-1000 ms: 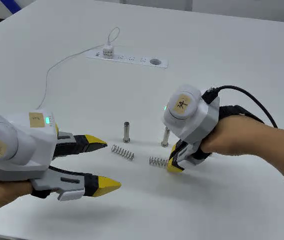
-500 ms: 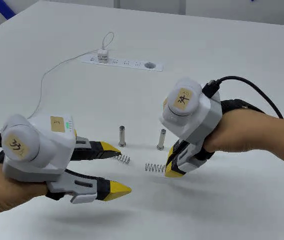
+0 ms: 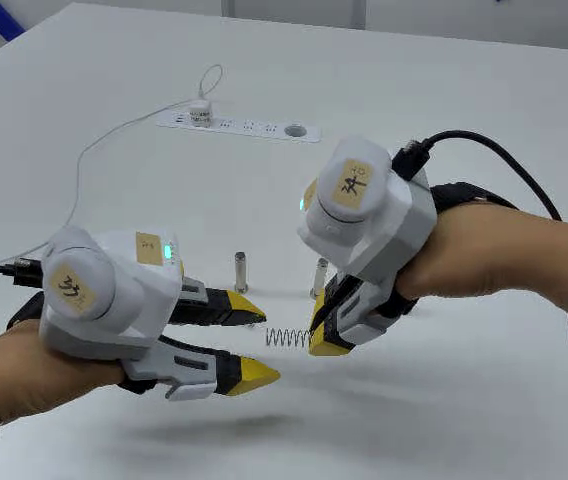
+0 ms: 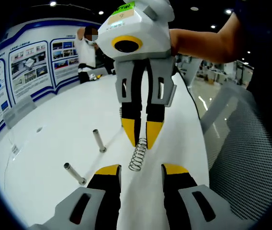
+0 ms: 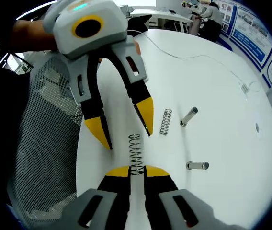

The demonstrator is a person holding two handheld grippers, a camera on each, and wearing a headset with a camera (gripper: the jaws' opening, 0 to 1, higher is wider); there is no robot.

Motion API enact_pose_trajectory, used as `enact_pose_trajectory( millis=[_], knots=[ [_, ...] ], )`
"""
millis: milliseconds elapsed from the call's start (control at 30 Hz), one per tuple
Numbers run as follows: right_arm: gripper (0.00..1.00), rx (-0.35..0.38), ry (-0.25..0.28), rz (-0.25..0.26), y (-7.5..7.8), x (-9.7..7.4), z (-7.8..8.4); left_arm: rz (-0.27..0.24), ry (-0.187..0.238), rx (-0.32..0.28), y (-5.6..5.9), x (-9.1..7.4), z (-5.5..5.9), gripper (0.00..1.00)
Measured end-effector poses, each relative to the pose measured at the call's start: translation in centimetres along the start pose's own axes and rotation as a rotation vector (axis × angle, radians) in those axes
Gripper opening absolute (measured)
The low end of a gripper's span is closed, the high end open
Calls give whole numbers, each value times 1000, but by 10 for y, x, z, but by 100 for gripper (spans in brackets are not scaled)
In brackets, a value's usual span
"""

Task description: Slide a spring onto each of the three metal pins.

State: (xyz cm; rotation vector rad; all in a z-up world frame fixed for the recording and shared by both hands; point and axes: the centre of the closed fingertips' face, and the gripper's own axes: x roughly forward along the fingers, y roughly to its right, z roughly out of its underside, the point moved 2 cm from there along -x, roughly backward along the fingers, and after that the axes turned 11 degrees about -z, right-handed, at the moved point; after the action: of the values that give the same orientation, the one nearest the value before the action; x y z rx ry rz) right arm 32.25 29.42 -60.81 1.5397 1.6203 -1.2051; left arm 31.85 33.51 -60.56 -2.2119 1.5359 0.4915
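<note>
- The right claw point(image 5: 137, 168) is nipped narrow on one end of a spring point(image 5: 135, 153), which points towards the left claw point(image 3: 256, 342).
- The left claw gapes wide and holds nothing, and the spring's free end lies between its tips.
- Whether that end rests on the surface point(image 3: 444, 400) is hard to tell.
- A second spring point(image 5: 166, 121) lies loose just beside one pin point(image 5: 189, 115), with the other pin point(image 5: 197, 166) near.
- Both pins look bare, so all the threading seems left to do.
</note>
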Motion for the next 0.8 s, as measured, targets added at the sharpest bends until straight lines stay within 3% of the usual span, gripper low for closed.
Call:
enact_pose_trajectory(
  millis=[200, 567, 800],
  knots=[
    [11, -28, 0, -2, -4, 0, -6, 3, 4, 14, 1, 3, -1, 30],
    [11, -64, -23, -4, -8, 1, -5, 8, 6, 58, 3, 5, -2, 13],
    [11, -81, -32, 0, -8, 2, -5, 15, 6, 76, 5, 5, -1, 12]
  ],
)
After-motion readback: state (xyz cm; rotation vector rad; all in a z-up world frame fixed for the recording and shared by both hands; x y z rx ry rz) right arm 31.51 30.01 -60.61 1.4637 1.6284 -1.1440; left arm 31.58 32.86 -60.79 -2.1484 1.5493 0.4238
